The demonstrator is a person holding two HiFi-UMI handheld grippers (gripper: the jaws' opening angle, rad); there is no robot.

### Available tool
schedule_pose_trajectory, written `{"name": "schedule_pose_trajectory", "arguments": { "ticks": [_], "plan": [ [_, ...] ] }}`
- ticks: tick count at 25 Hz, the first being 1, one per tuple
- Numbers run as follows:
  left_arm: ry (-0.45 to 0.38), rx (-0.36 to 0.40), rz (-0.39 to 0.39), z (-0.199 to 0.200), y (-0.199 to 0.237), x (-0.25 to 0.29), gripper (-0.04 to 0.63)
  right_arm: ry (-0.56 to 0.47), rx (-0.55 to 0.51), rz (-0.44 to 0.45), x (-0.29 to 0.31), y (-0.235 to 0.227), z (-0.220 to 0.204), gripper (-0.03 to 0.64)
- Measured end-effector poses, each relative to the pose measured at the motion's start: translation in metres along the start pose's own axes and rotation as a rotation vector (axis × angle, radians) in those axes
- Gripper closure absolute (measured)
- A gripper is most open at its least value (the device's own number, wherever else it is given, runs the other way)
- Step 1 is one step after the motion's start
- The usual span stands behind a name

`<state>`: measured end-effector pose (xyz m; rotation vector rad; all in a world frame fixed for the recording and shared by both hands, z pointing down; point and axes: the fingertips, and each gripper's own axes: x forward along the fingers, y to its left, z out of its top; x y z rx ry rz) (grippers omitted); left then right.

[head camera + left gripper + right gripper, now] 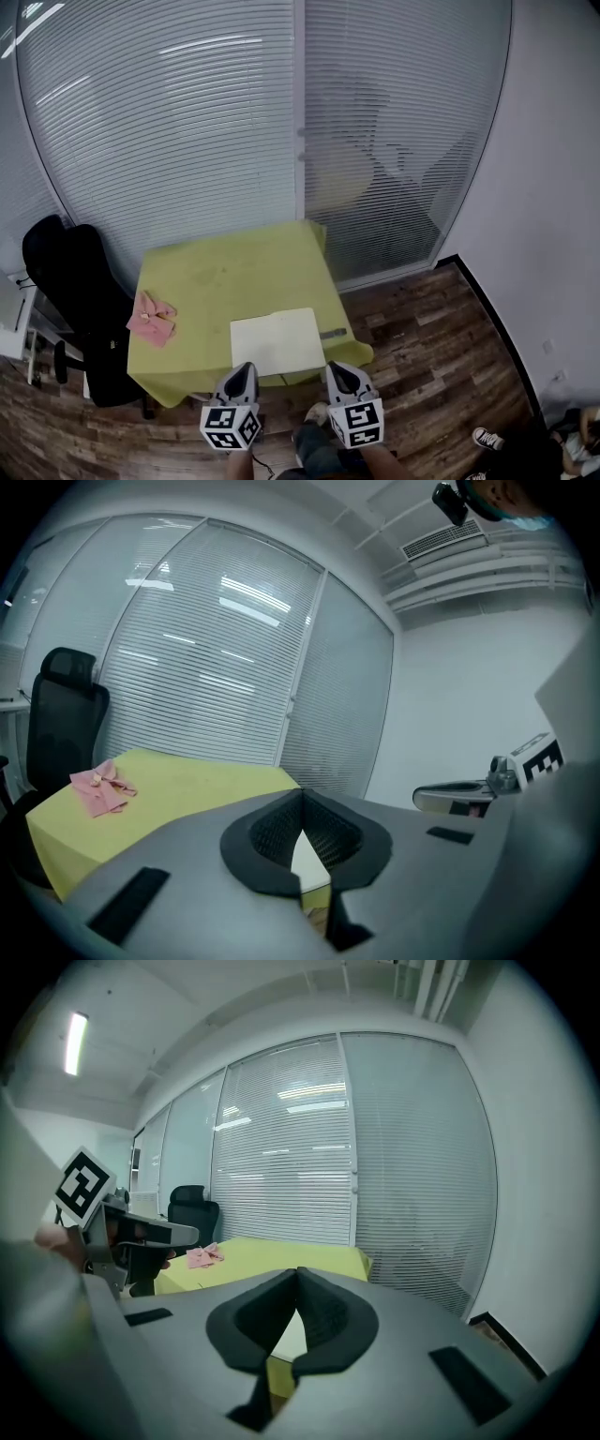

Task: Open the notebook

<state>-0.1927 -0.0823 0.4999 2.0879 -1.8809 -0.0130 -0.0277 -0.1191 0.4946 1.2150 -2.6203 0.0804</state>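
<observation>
A white notebook (pixel 277 342) lies closed on the near edge of the yellow-green table (pixel 234 272). A sliver of the notebook (pixel 307 862) shows through the jaws in the left gripper view, and the notebook (pixel 292 1337) shows the same way in the right gripper view. My left gripper (pixel 240 377) hovers just short of its near left corner, jaws shut and empty. My right gripper (pixel 343 375) hangs off the near right corner, also shut with nothing in it. Both point toward the table, apart from the notebook.
A pink cloth (pixel 152 318) lies crumpled at the table's left edge. A small dark object (pixel 332 334) lies right of the notebook. A black office chair (pixel 75 281) stands left of the table. Glass walls with blinds (pixel 234 122) rise behind. Wood floor (pixel 441 356) spreads right.
</observation>
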Motion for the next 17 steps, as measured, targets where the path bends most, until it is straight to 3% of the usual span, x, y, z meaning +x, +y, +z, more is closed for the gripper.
{"name": "schedule_pose_trajectory", "arguments": {
  "ticks": [17],
  "plan": [
    [0.026,-0.019,0.034,-0.015,0.013,-0.001,0.572,0.009,-0.007,0.015,0.001,-0.001,-0.008,0.604]
  ]
}}
